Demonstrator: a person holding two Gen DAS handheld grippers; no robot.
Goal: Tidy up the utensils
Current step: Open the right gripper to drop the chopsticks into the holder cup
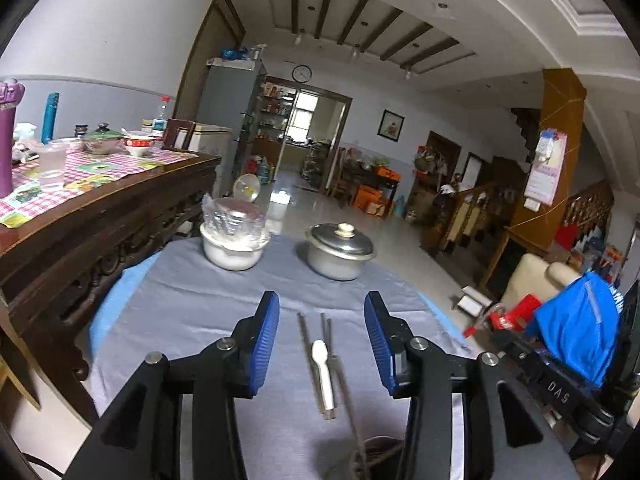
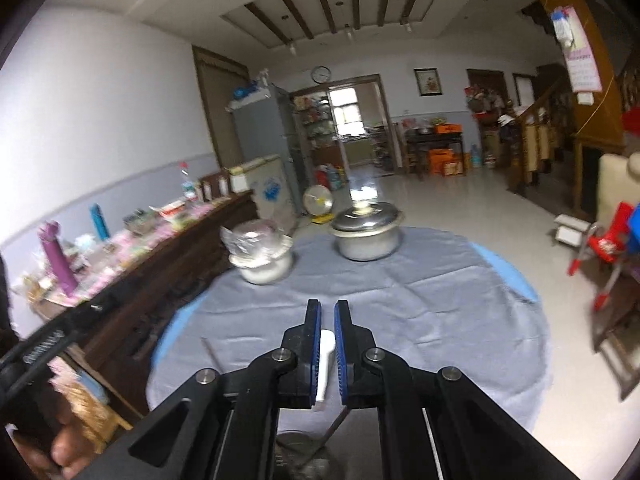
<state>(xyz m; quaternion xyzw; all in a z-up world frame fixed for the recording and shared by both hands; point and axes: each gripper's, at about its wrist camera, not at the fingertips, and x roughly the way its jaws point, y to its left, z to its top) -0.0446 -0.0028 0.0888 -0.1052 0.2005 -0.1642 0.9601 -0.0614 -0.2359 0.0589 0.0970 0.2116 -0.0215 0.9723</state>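
A white spoon (image 1: 322,372) lies on a pair of chopsticks (image 1: 307,350) on the grey tablecloth (image 1: 200,304), below and between my left gripper's (image 1: 322,312) open blue pads. A third stick (image 1: 340,364) lies just right of them, running down to a dark round holder (image 1: 376,456) at the near edge. In the right wrist view my right gripper (image 2: 328,308) is nearly closed around the white spoon (image 2: 325,356); contact is unclear. A chopstick (image 2: 212,356) lies to its left and a round holder (image 2: 304,456) sits below it.
A white bowl with plastic-wrapped contents (image 1: 234,240) and a lidded metal pot (image 1: 340,250) stand at the table's far side. A dark wooden sideboard (image 1: 100,232) with bowls, bottles and cups runs along the left. A chair with blue and red items (image 1: 568,320) is at right.
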